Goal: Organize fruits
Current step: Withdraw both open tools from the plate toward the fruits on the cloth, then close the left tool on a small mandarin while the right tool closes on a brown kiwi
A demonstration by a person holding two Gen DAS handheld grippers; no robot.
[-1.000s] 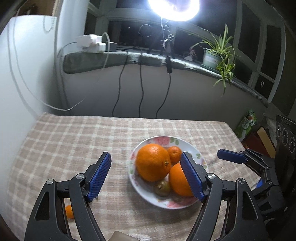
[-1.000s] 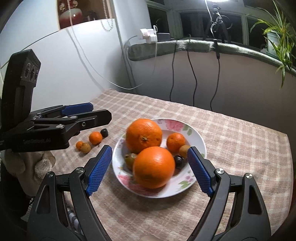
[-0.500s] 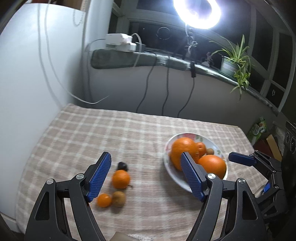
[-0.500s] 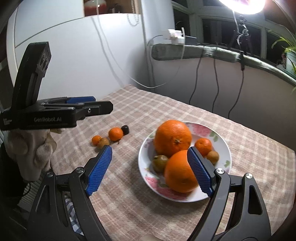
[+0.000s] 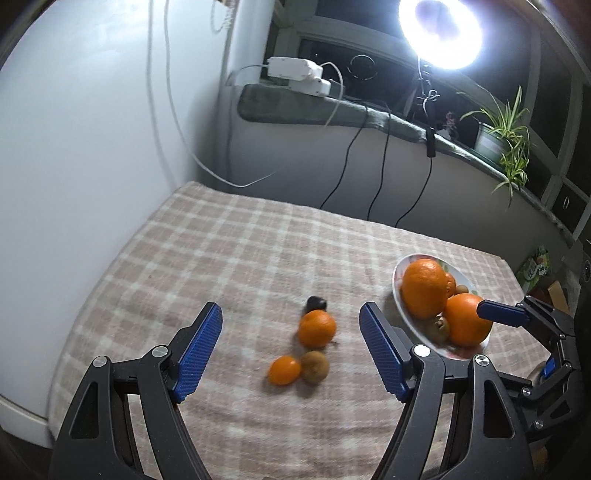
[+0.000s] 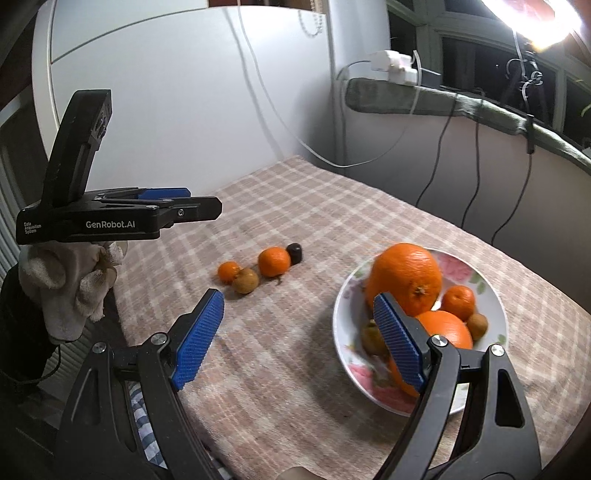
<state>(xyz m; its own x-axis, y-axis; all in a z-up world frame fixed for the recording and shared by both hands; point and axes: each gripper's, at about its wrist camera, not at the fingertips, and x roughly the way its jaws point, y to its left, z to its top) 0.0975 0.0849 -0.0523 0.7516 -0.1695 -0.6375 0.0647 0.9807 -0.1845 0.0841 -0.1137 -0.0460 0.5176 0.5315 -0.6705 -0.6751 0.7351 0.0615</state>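
Swinging leftward off the plate (image 5: pixel 397 275), the left gripper (image 5: pixel 290 354) now frames the four loose fruits on the counter (image 5: pixel 229 258), where a second ago it framed the plate's oranges. Its jaws stand wide and empty, with the mandarin (image 5: pixel 317 328), the small orange fruit (image 5: pixel 283 370), the brown fruit (image 5: pixel 314 365) and the dark fruit (image 5: pixel 316 303) lying between them in view, clustered and mostly touching. That suggests the loose fruits are the next pick, with the plate as their likely home. The right gripper (image 6: pixel 299 345) has drifted left as well, also wide and empty, hovering over the cloth beside the plate, which already holds two big oranges (image 6: pixel 406 282) and several small fruits. A checked beige cloth covers the counter. Behind it are a white wall, a padded window ledge with dangling cables (image 5: pixel 376 177), a power adapter (image 5: pixel 295 72), a ring light (image 5: pixel 441 33) and a potted plant (image 5: pixel 498 133).
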